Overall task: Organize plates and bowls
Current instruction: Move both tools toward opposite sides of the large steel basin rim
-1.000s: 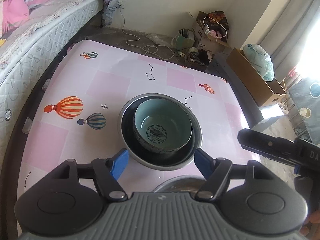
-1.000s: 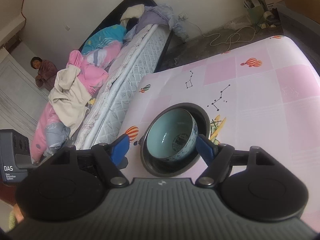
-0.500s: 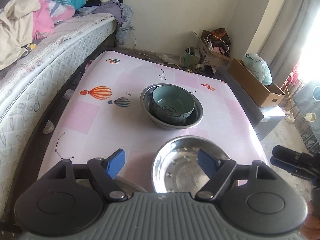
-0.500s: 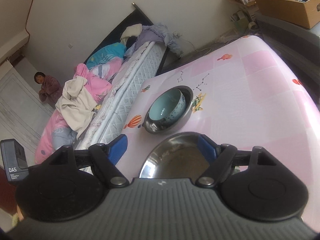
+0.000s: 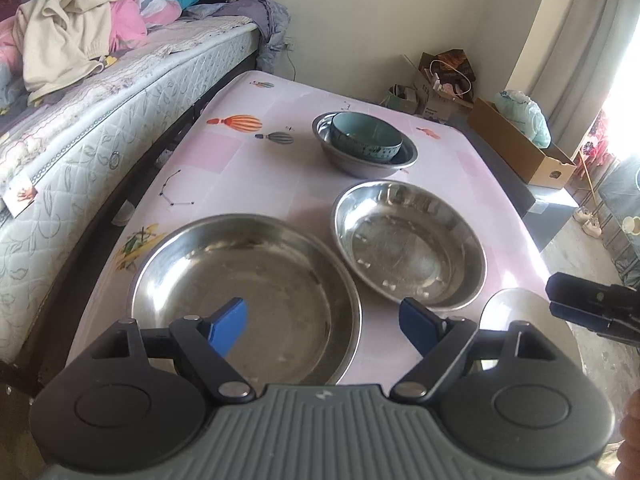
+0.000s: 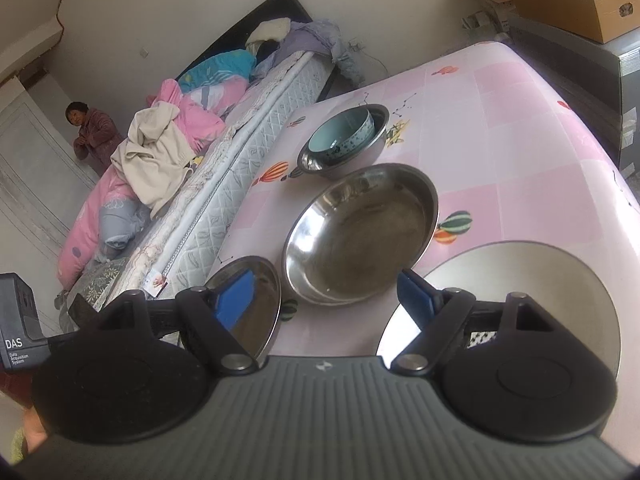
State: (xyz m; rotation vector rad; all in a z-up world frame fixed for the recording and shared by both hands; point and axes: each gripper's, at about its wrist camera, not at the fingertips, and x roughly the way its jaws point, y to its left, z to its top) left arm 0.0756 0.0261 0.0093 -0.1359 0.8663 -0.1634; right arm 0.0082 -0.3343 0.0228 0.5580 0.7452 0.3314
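Observation:
A blue ceramic bowl [image 5: 366, 137] sits inside a steel bowl [image 5: 360, 164] at the far middle of the pink table [image 5: 248, 160]; both also show in the right wrist view, the blue bowl [image 6: 340, 134] in the steel bowl [image 6: 360, 160]. Nearer stand a large steel plate [image 5: 244, 296], a steel bowl [image 5: 408, 244] and a white plate [image 6: 520, 280]. My left gripper [image 5: 324, 320] is open and empty above the large plate's near edge. My right gripper [image 6: 326, 296] is open and empty above the near steel bowl [image 6: 360, 232].
A bed with heaped bedding [image 5: 80, 40] runs along the table's left side. A cardboard box [image 5: 520, 148] and clutter lie on the floor beyond the table's far right. A person [image 6: 90, 132] stands by the wall beyond the bed.
Both grippers have pulled back and up from the nested bowls. The near steel plate, steel bowl and white plate have come into view.

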